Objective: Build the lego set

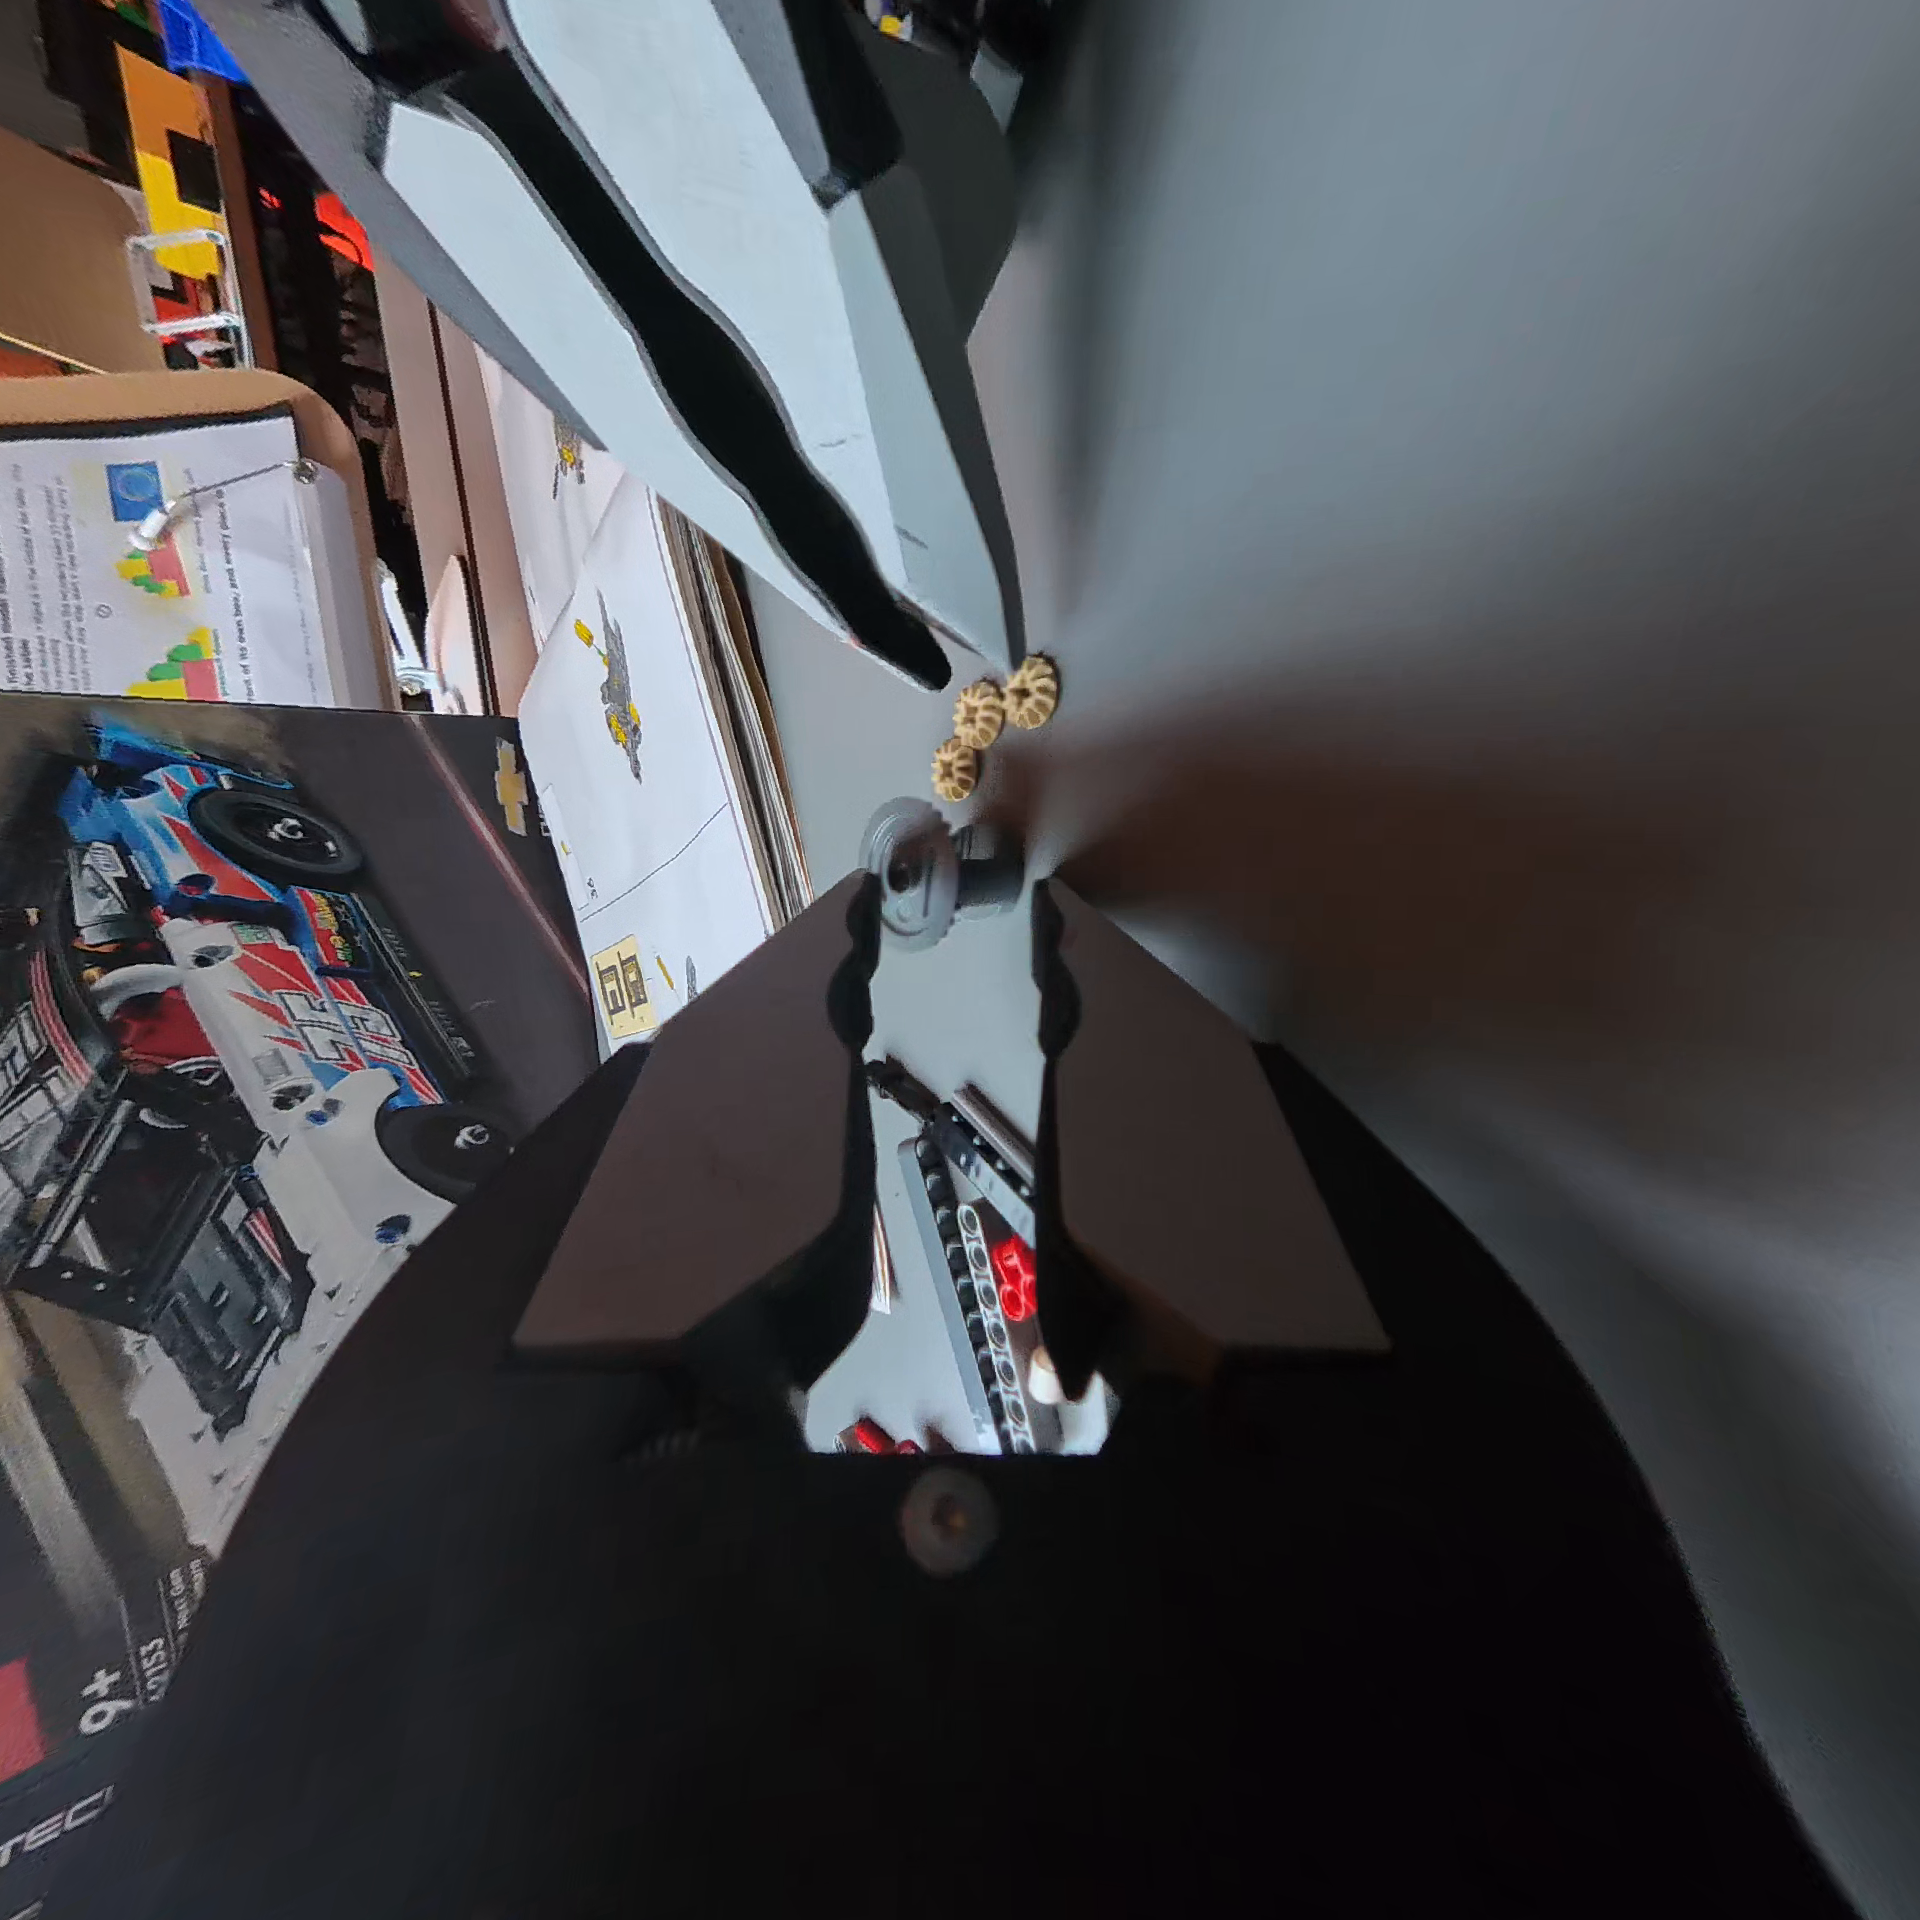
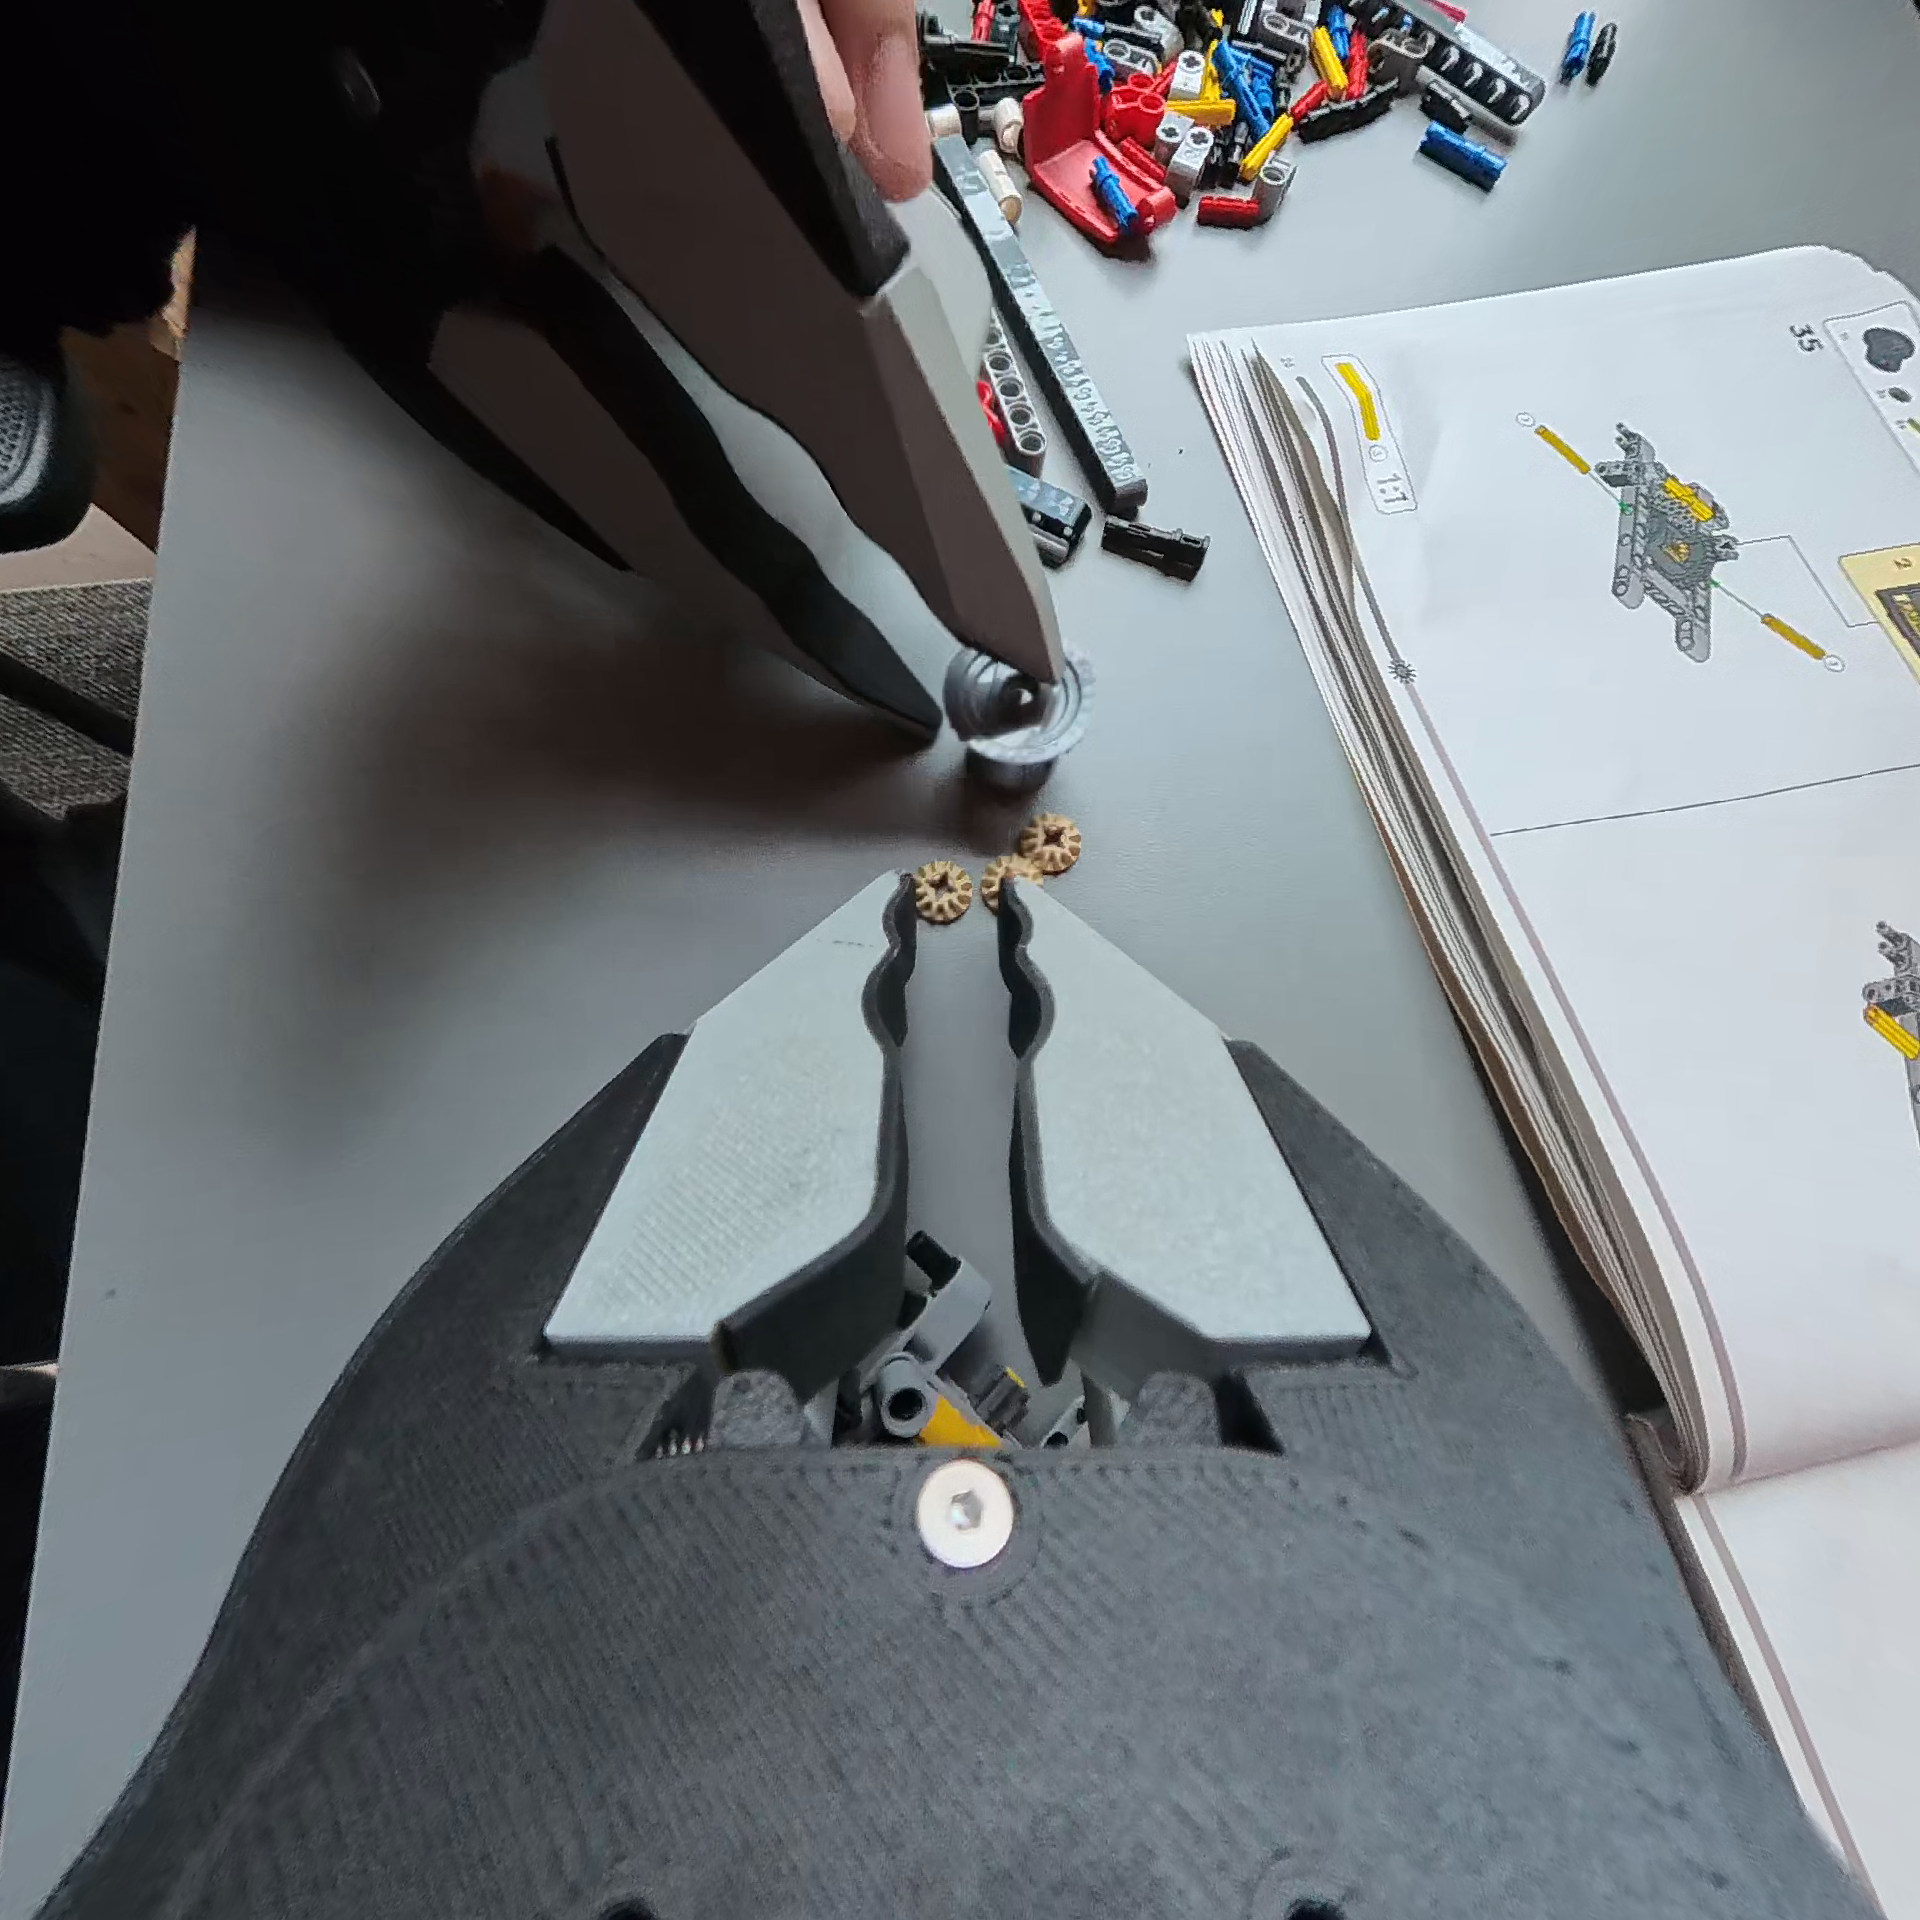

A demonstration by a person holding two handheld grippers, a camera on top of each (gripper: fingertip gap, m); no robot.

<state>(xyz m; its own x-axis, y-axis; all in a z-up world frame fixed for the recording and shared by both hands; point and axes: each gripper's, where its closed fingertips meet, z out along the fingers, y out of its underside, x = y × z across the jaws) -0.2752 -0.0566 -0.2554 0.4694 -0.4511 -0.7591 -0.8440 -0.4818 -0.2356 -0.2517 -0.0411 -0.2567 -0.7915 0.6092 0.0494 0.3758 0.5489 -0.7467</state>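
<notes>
Near the middle of the grey table (image 2: 416,1039), the left gripper (image 2: 997,696) has its fingers apart around a grey round Lego piece (image 2: 1013,717). Just beside it lie three tan gears (image 2: 943,891); the right gripper (image 2: 956,899), fingers apart, reaches one. The instruction booklet (image 2: 1558,727) lies open toward the right edge.

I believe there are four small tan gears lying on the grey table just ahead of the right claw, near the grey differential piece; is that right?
Not quite: there are three tan gears, not four. The right wrist view shows them clustered on the grey table at the tips of the right claw, near the grey differential piece; the left wrist view also shows three.
</notes>
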